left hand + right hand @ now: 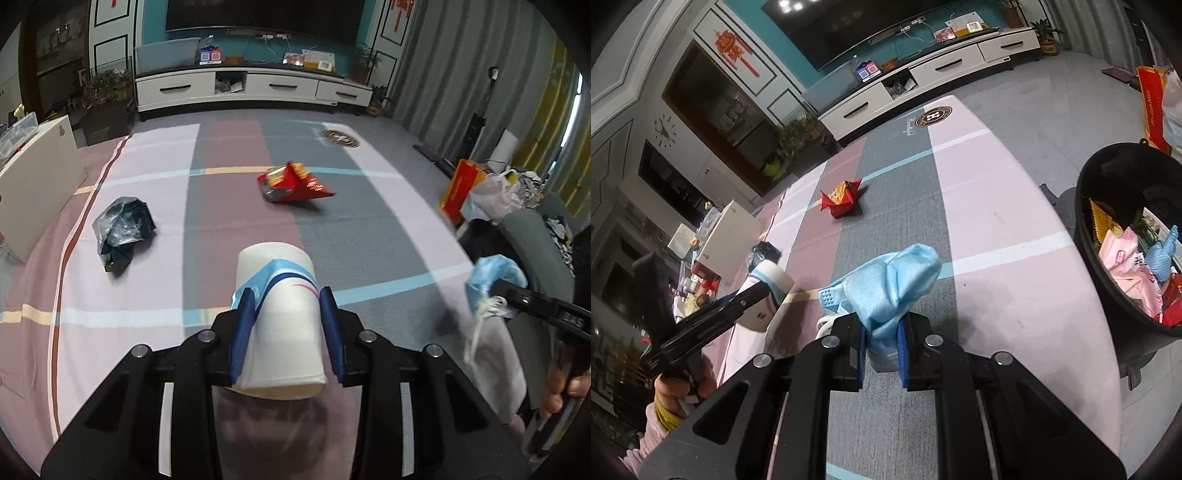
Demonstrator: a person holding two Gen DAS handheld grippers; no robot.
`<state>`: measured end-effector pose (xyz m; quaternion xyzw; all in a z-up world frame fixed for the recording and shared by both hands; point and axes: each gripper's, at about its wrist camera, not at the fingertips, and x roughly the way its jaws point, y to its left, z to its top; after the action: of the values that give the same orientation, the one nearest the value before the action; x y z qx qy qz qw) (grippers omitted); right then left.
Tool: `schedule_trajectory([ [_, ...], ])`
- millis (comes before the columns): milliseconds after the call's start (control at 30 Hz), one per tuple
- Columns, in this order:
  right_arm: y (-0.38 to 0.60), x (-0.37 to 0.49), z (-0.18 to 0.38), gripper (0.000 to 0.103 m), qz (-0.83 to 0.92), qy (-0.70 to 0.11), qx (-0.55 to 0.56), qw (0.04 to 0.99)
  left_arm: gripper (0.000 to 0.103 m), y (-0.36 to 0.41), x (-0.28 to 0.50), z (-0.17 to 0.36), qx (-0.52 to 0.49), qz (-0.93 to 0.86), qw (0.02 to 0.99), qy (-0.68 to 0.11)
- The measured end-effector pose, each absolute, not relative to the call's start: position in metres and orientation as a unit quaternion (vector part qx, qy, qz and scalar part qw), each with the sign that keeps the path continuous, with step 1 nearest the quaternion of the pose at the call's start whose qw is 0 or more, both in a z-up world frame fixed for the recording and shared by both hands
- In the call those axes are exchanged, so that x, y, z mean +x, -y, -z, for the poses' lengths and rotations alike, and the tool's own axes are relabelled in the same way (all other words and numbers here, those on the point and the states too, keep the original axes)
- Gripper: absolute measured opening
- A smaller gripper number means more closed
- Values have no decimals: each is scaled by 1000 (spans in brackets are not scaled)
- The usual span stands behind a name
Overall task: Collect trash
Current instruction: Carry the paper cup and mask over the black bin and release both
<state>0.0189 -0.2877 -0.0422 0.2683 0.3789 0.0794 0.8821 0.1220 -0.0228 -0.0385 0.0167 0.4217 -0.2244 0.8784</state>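
Observation:
My left gripper (pixel 286 325) is shut on a white paper cup (pixel 280 317) with blue stripes, held above the checked cloth (pixel 166 221). My right gripper (pixel 881 350) is shut on a crumpled blue face mask (pixel 890 280); the mask also shows at the right of the left wrist view (pixel 491 280). A red snack wrapper (pixel 291 182) lies mid-table, also in the right wrist view (pixel 842 199). A crumpled dark plastic bag (pixel 122 229) lies at the left. A black trash bin (pixel 1086 236) holding several wrappers stands right of the table.
A white board (pixel 40 184) leans at the table's left edge. A TV cabinet (pixel 251 86) runs along the far wall. Bags and clutter (pixel 491 192) sit on the floor at the right, and a grey chair (pixel 532 236) is beside the table.

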Motion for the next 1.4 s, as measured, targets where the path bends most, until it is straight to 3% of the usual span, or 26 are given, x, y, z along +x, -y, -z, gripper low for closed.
schedule_trajectory([
  [767, 374, -51, 21, 14, 27, -296, 278, 914, 38, 155, 60, -22, 65, 299, 870, -387],
  [1400, 455, -93, 46, 15, 102, -264, 326, 902, 39, 280, 34, -15, 143, 375, 837, -373],
])
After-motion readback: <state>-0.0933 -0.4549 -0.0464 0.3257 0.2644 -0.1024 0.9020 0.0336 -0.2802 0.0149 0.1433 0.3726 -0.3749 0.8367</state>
